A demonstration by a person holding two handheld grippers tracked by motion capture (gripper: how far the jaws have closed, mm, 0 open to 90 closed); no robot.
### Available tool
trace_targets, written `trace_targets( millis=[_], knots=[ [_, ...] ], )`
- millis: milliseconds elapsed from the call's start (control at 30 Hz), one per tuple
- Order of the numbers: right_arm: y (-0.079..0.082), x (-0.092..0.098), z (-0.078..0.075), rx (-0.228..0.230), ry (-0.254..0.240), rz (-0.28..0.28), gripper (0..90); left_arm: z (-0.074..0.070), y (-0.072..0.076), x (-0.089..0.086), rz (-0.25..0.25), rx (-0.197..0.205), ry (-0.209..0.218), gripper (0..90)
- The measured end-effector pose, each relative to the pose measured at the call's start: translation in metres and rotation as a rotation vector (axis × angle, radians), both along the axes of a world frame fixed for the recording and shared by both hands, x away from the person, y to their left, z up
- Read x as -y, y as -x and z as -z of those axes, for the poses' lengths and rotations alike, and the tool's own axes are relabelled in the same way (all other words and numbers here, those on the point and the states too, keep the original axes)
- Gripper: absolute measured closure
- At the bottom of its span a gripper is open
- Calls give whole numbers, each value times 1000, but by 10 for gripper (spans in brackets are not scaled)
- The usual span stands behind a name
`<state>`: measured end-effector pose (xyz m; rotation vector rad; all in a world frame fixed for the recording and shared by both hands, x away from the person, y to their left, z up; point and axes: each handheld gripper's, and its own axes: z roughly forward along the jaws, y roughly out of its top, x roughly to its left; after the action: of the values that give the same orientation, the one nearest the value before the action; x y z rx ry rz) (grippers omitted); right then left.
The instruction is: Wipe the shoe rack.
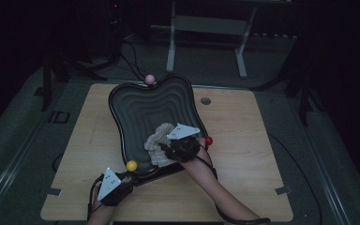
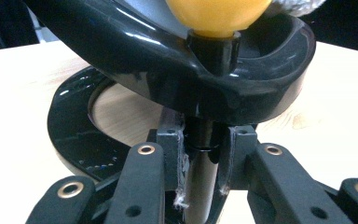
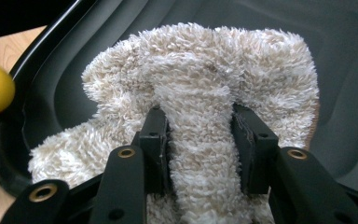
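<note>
1. Near the table's front edge, the left gripper (image 1: 122, 180) is seen clamped on the black post (image 2: 200, 182) beneath the yellow knob (image 1: 131, 165), at the near corner of the black tray (image 1: 136, 105).
2. Over the tray's near-right part, the right gripper (image 1: 168, 149) is closed on a raised fold of the cream fleece cloth (image 3: 200, 93); pile bulges between the jaws.
3. The cloth is bunched on the ribbed floor, stretching away from the right gripper toward the tray's centre and far rim.
4. A wiping stroke is judged likely next; bare floor lies ahead toward the far rim, with the right hand the nearer.
</note>
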<state>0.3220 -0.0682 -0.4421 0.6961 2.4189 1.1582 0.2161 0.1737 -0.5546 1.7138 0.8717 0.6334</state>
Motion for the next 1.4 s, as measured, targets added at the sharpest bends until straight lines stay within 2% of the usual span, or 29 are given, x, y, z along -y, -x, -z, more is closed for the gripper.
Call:
trace_targets(
  millis=[100,367,567,700,833,967,1067,1100,1167,1267,1300,1333,1400],
  knots=[
    [5,4,2,-10,28,-21,601,0,0,0,-9,0,2,728],
    [8,11,3,-24,16,-31,602,0,0,0,-10,-5,2,728],
    [3,17,1,-24,31,-27,601,0,0,0,-8,-7,6,728],
    [3,21,2,-30,8,-12,602,0,0,0,-11,-4,10,727],
    [3,19,1,-30,11,-8,601,0,0,0,-7,-5,13,727],
    [1,18,-2,-41,-6,-7,605,0,-1,-1,-5,-10,23,726],
    [-1,15,-10,-38,-25,-13,609,1,-1,-1,-5,-10,27,726],
    [-5,11,-19,-35,-43,-20,610,1,-1,-1,-6,-12,30,725],
    [-9,5,-27,-27,-57,-26,610,1,-1,-1,-5,-6,27,725],
    [-18,-4,-42,-11,-90,-19,612,1,-1,-1,-3,-10,27,726],
    [-18,-4,-42,-11,-90,-19,612,1,-1,-1,-4,-9,25,726],
    [-26,-10,-52,-2,-113,-12,613,1,-1,-1,-3,-8,25,726],
    [-30,-13,-57,1,-122,-7,613,1,-1,-1,-3,-8,25,726]
  ],
)
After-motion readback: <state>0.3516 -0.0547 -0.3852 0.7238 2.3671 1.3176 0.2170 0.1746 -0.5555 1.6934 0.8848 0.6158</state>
